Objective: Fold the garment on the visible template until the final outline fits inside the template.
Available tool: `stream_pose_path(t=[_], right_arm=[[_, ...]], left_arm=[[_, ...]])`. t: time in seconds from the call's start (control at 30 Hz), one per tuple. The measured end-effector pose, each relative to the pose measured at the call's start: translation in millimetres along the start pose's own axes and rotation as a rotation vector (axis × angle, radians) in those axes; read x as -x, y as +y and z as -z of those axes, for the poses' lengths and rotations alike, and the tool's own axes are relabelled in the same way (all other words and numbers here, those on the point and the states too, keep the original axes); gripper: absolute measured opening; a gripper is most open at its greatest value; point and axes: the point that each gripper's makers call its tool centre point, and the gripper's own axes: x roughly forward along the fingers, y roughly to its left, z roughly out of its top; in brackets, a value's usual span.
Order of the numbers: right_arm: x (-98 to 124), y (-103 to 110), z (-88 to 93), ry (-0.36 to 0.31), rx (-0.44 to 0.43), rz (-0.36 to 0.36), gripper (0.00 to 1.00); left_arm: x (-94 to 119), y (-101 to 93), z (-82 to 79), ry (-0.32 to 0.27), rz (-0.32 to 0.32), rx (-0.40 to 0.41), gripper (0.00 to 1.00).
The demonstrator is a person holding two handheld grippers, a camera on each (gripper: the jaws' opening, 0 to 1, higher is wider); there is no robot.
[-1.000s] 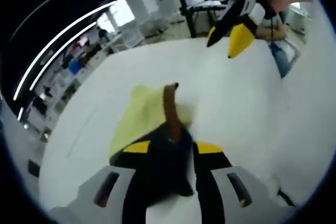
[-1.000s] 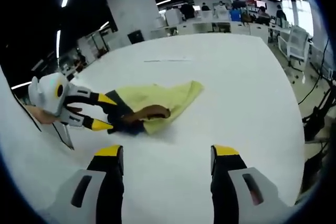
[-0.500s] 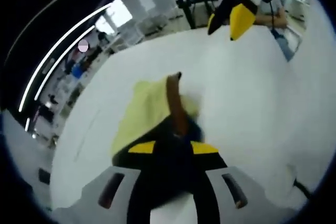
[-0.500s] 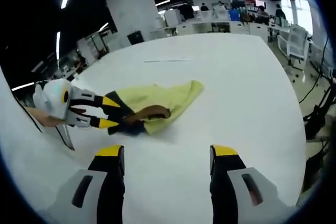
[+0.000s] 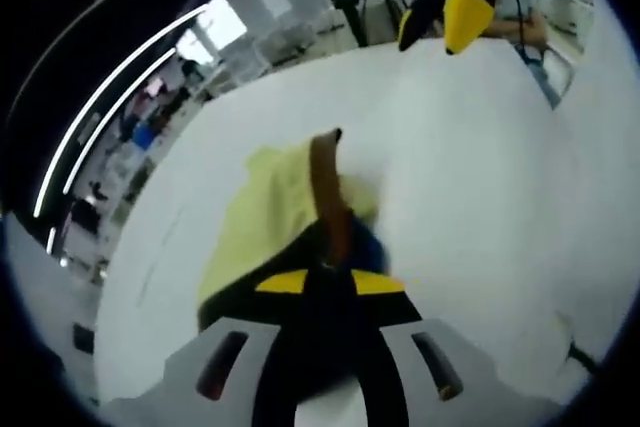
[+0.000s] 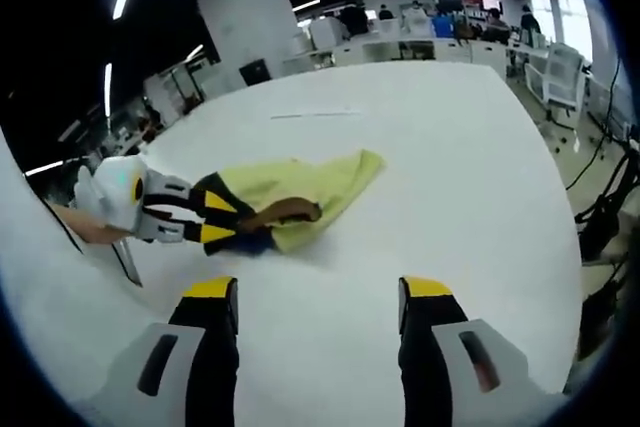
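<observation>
Over the last second the left gripper (image 5: 320, 282) has drawn its jaws together on the near end of the garment (image 6: 300, 187) — a second ago their yellow tips stood apart with dark cloth between them, and now they nearly meet, pinching the dark blue part of the fabric beside a brown strip (image 5: 328, 197) that runs up the cloth. The right gripper view confirms it: the left gripper sits at the garment's left end, tips touching the fabric.

The garment itself has not moved. It lies bunched on the white counter (image 6: 450, 147), toward the left edge as the right gripper view shows it, its pale yellow part stretching away to a point toward the counter's middle.

The right gripper (image 6: 318, 292) hangs above bare counter well apart from the cloth, jaws spread wide and holding nothing.

I judge the grasp is now made and the fold barely begun. No template outline is clear to me; only a thin line shows near the far edge.
</observation>
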Motion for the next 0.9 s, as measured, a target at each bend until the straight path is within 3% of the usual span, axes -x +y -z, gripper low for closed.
stream_pose_path(t=[0.27, 0.63, 0.9], right_arm=[[2, -3, 1.0, 0.005, -0.001, 0.004, 0.64], [-1, -1, 1.9, 0.014, 0.003, -0.005, 0.64], [-5, 1, 0.7, 0.014, 0.019, -0.013, 0.64]], left_arm=[[-5, 2.7, 1.9, 0.009, -0.004, 0.020, 0.06], [-2, 3.1, 1.2, -0.019, 0.009, 0.114, 0.01], [7, 4.8, -1.2, -0.047, 0.033, 0.263, 0.00]])
